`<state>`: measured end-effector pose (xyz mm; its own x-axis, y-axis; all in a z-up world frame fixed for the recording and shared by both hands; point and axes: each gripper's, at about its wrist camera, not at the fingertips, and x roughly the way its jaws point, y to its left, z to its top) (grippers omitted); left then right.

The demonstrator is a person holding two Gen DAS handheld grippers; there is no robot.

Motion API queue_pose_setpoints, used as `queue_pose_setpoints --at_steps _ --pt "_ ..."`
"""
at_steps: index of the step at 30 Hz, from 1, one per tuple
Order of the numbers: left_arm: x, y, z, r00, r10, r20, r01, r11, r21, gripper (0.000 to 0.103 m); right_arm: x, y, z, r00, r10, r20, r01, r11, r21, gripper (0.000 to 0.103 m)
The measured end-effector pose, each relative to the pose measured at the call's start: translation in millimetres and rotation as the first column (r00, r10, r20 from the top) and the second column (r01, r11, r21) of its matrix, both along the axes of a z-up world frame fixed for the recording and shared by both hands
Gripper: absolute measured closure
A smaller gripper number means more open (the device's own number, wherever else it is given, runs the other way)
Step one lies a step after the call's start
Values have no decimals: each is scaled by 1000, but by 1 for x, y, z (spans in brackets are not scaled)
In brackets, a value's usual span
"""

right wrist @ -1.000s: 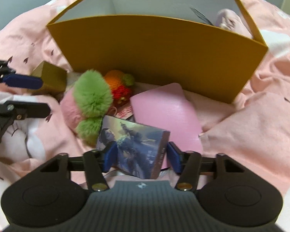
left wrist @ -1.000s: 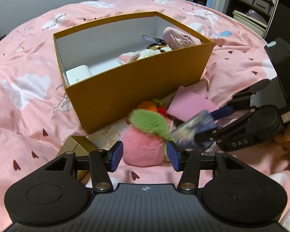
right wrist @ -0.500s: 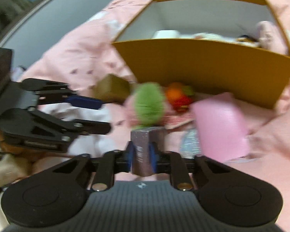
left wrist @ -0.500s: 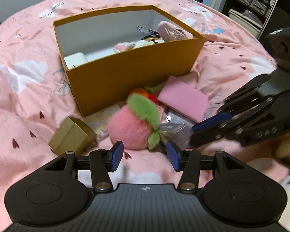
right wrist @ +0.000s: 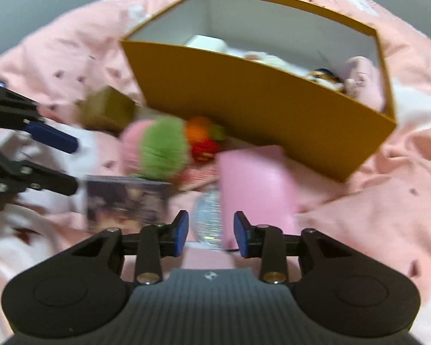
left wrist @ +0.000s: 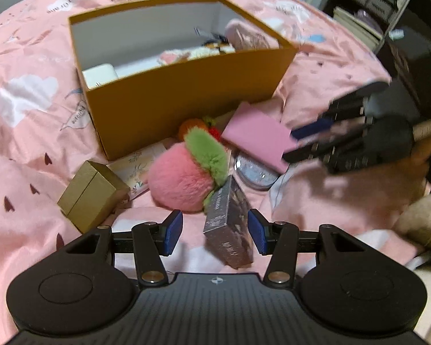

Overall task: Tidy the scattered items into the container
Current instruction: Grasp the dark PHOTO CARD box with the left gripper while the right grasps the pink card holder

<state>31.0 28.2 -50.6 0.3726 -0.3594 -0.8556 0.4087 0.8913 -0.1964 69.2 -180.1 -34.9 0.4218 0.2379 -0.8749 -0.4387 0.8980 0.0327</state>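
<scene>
We held both tools over the pink bed [left wrist: 28,132], where an orange box [left wrist: 184,100] sat partly filled with soft toys. The left hand-held gripper [left wrist: 214,231] stood wide apart, its blue pads flanking a dark card box [left wrist: 230,224] that lay tilted on the cover without being clamped. Just beyond lay a pink-and-green plush ball [left wrist: 186,172], a gold box [left wrist: 92,192] to its left, and a pink pouch [left wrist: 258,138] to its right. Our right hand-held gripper [right wrist: 211,234], also parted and empty, hovered above a glittery disc [right wrist: 208,218] beside the pouch.
</scene>
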Motion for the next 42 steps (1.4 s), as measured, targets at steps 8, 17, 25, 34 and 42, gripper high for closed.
queue_pose_setpoints --at_steps 8,17,25,34,42 --pt "34 -12 -15 983 -87 -159 81 996 -49 45 47 -37 -9 998 -41 -56 39 998 -47 52" --pt "54 -25 -44 943 -82 -324 75 997 -35 66 88 -53 -42 973 -20 -229 35 997 61 35" --pt "46 -19 -37 954 -40 -297 19 997 -72 74 88 -58 -48 963 -32 -268 75 986 152 44" --pt "22 0 -16 970 0 -243 -18 997 -72 77 55 -42 -16 971 62 -232 -17 981 193 73" --pt "30 8 -28 960 61 -272 -86 993 -82 75 61 -16 -31 964 74 -255 -17 976 219 74"
